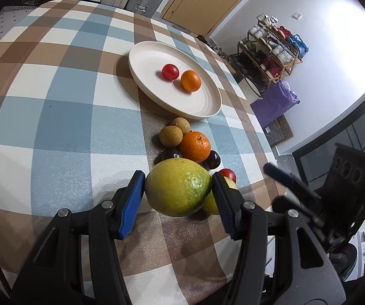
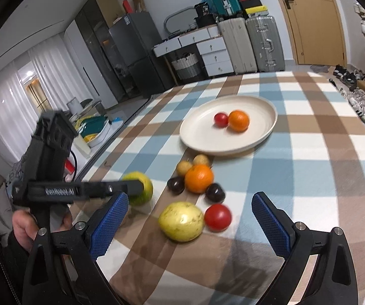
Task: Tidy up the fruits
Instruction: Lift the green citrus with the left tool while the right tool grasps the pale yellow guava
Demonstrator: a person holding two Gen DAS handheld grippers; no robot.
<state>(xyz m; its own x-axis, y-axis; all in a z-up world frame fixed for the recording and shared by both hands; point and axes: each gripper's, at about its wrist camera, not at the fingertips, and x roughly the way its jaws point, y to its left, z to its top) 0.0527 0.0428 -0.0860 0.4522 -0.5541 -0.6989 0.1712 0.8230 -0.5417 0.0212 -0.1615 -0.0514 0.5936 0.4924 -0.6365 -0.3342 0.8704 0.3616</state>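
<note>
My left gripper (image 1: 178, 178) is shut on a large green-yellow fruit (image 1: 178, 188), its blue pads pressing on both sides, held just above the checked tablecloth. In the right wrist view the same fruit (image 2: 140, 188) sits at the tip of the left gripper (image 2: 131, 188), which a hand holds. My right gripper (image 2: 190, 198) stands open over a yellow fruit (image 2: 181, 221) and a red tomato (image 2: 218, 217), touching neither. A cream plate (image 2: 208, 142) carries a small tomato (image 2: 220, 119) and an orange (image 2: 238, 120).
Between the plate and the grippers lie an orange (image 2: 199, 178), two brown longans (image 2: 184, 167), and two dark plums (image 2: 215, 192). The table's edge runs close on the left in the right wrist view. Suitcases and drawers stand beyond the table's far edge.
</note>
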